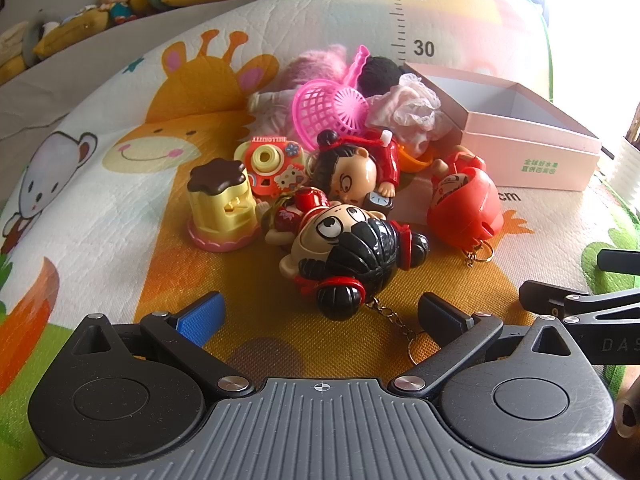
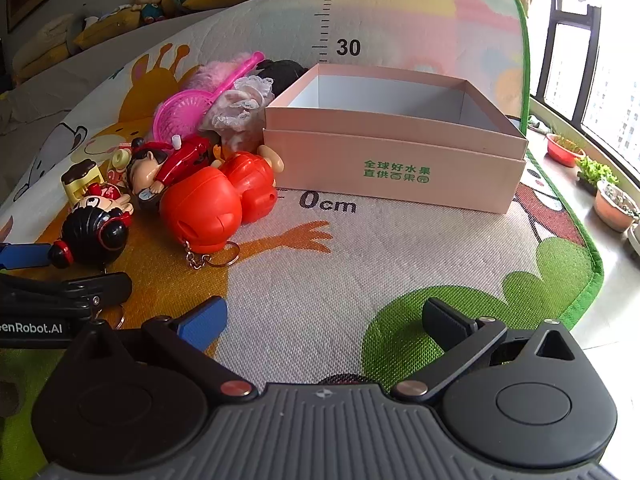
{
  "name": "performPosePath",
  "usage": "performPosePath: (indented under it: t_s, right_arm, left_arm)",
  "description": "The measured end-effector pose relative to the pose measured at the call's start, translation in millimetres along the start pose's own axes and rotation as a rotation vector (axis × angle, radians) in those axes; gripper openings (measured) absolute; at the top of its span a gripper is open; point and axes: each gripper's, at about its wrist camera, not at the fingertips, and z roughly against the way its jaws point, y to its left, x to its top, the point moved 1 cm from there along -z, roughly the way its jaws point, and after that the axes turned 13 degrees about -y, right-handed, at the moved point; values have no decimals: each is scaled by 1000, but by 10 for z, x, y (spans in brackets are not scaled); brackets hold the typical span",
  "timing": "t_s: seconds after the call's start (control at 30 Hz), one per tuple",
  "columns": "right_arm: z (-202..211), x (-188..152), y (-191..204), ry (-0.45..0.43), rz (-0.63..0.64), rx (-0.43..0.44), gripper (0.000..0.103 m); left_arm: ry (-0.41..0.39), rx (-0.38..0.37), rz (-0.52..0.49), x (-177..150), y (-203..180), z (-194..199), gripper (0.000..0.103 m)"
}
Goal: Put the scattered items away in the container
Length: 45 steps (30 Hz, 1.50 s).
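The left gripper (image 1: 320, 316) stands released, its two fingers spread wide and low over the play mat (image 1: 120, 208), gripping nothing. Directly ahead of it, just past the fingertips, lies a black-haired doll (image 1: 344, 248) on its back, head toward the gripper, with a small chain and key ring trailing between the spread fingers. Just beyond that doll lies a second doll in red (image 1: 356, 164), face forward. Ahead and to the left of the gripper stands a yellow toy with a brown top (image 1: 220, 204), upright on a pink base, and beside it a red toy camera (image 1: 272, 168). Ahead and to the right sits a round red toy (image 1: 464, 200) with its own key ring. Farther ahead, a pink plastic net (image 1: 320, 108) rests on a heap of pale cloth and fluffy items. The pink box (image 1: 528, 148) lies ahead and well to the right, open at the top; its inside shows nothing in it in the right wrist view. The right gripper (image 2: 324, 320) is likewise released, fingers apart over bare mat, holding nothing. From it, the box (image 2: 396, 168) stands straight ahead, well apart, and the toy pile lies ahead to its left, with the round red toy (image 2: 204, 208) nearest. The tip of the left gripper's blue finger (image 2: 24, 254) appears at its far left, beside the black-haired doll (image 2: 96, 228).
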Motion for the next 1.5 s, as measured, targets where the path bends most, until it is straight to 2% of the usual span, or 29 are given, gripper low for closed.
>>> performPosePath:
  t_s: [0.5,0.63,0.73,0.9,0.97,1.03,1.07,1.13,1.23,1.3,1.37,1.5]
  right_arm:
    - [24,-6,-52,-4,41,95,103]
    - [82,39,-150,-34,-26,138,103]
    - [194,109,-196,-99,-17,134,103]
    - [274,245,-219,-156,23,163,103]
    - [257,294,-175,-158,48,192,96]
    - [197,363,-133,-133,38,243,86]
    - [166,398,-112,-120,32,270,84]
    - [98,475,-115,-115,7,276,78]
    - [-4,594,-192,-97,-73,281,77]
    - [-17,642,-165,-114,-89,317,77]
    - [-8,648,-20,-131,-41,352,77]
    - [-34,567,464,-136,105,461,77]
  left_arm:
    - [-2,8,3,24,13,11,103]
    - [-43,10,46,39,94,160,103]
    - [-77,1,55,45,169,309,103]
    - [-134,-13,5,126,213,475,103]
    - [-143,-31,-6,172,200,477,103]
    - [-137,-51,-17,193,159,436,103]
    - [-133,-57,-29,200,126,400,103]
    - [-129,-67,-59,221,63,328,103]
    - [-152,-86,-85,266,44,338,103]
    - [-172,-68,-76,286,158,407,103]
    - [-179,-39,-60,301,318,464,103]
    - [-172,89,-9,294,769,521,103]
